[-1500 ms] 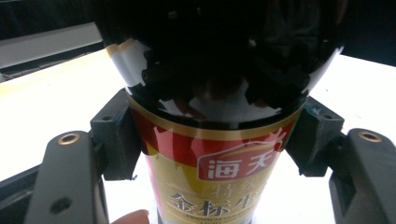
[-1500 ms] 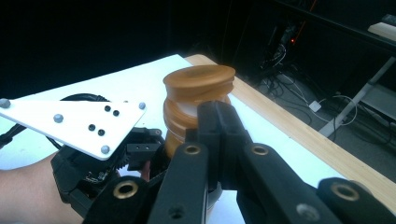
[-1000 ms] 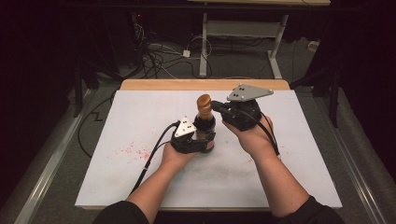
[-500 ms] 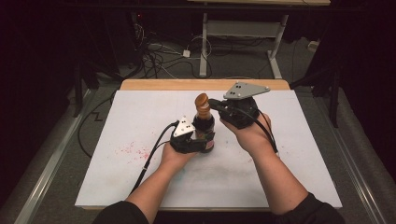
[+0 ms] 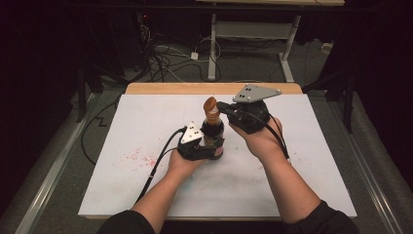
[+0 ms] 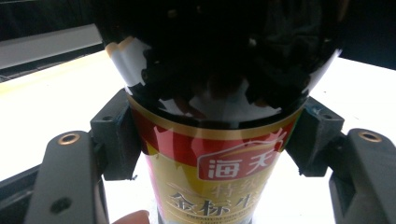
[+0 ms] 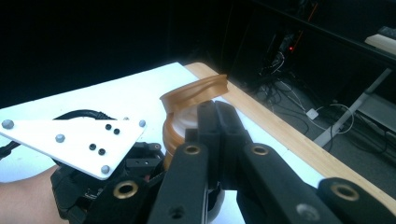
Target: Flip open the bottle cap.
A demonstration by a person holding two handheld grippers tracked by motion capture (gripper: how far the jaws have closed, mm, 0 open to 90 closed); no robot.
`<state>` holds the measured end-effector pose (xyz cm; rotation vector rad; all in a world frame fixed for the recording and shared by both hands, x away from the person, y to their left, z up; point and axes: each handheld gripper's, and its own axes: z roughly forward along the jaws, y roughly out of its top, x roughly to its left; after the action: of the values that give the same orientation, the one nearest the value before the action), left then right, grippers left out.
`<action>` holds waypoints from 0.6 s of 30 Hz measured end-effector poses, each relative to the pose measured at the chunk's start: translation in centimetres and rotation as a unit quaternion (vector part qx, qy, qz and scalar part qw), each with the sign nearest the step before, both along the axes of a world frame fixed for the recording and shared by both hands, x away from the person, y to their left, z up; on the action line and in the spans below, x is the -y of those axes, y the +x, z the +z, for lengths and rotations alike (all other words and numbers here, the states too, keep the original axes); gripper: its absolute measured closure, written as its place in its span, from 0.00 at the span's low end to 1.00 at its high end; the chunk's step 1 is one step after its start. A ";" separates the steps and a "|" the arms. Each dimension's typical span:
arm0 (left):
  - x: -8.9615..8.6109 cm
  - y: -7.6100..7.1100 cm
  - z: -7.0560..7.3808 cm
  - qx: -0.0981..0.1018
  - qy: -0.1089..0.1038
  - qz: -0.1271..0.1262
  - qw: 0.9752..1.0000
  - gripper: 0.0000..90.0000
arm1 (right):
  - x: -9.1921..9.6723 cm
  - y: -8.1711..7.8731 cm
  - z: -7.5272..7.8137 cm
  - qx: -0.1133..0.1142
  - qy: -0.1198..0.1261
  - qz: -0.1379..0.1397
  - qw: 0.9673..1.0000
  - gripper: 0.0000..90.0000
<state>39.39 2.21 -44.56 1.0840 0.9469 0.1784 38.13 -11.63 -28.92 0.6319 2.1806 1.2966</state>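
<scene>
A dark soy sauce bottle (image 5: 213,132) with a red and gold label (image 6: 215,172) stands upright on the white table mat (image 5: 122,146). My left gripper (image 5: 214,145) is shut on its body, and the pads (image 6: 116,135) press both sides. The bottle's brown flip lid (image 7: 196,91) is tipped up, showing a white spout under it. My right gripper (image 7: 215,112) is shut, with its jaws together and its tip against the cap (image 5: 211,107) from the right. Nothing is held between its jaws.
The mat lies on a wooden table whose far edge (image 5: 195,88) shows bare wood. Faint red stains (image 5: 139,157) mark the mat to the left. Cables (image 5: 160,53) and desk legs (image 5: 213,44) lie on the floor beyond.
My right gripper has edged slightly left against the cap. The left gripper and the bottle have stayed in place.
</scene>
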 end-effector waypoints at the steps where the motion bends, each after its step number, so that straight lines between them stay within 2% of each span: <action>1: -1.0 0.0 -0.4 0.012 0.072 -0.019 0.997 0.32 | 0.0 0.0 0.0 0.000 0.000 0.000 1.000 1.00; 2: -0.9 0.0 -0.4 0.011 0.068 -0.017 0.997 0.32 | 0.0 0.1 0.0 -0.001 0.000 0.001 1.000 1.00; 5: -1.0 0.0 -0.4 0.012 0.073 -0.019 0.997 0.32 | -0.2 0.0 0.2 0.002 -0.001 0.002 1.000 1.00; 6: -0.1 0.0 -0.1 0.002 0.009 -0.001 1.000 0.32 | -0.2 0.0 0.3 0.003 0.000 0.002 1.000 1.00; 7: -0.8 0.0 -0.4 0.014 0.073 -0.018 0.997 0.32 | -0.3 0.0 0.4 0.005 0.002 0.004 1.000 1.00; 8: 0.0 -0.1 -0.1 0.003 0.012 0.000 1.000 0.32 | -0.4 0.0 0.5 0.004 0.003 0.006 1.000 1.00; 9: -0.8 0.0 -0.5 0.016 0.072 -0.018 0.997 0.32 | -0.6 0.0 0.7 0.007 0.004 0.007 1.000 1.00; 14: -0.7 0.0 -0.5 0.016 0.073 -0.018 0.997 0.32 | -2.7 -0.4 0.6 0.010 0.000 0.037 0.999 1.00; 18: -0.8 -0.1 -0.5 0.016 0.073 -0.018 0.997 0.32 | -3.0 -0.4 0.6 0.006 0.006 0.042 0.999 1.00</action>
<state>39.33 2.96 -45.04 1.2294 0.8956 0.2368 37.76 -8.61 -28.34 0.5413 2.2133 1.3541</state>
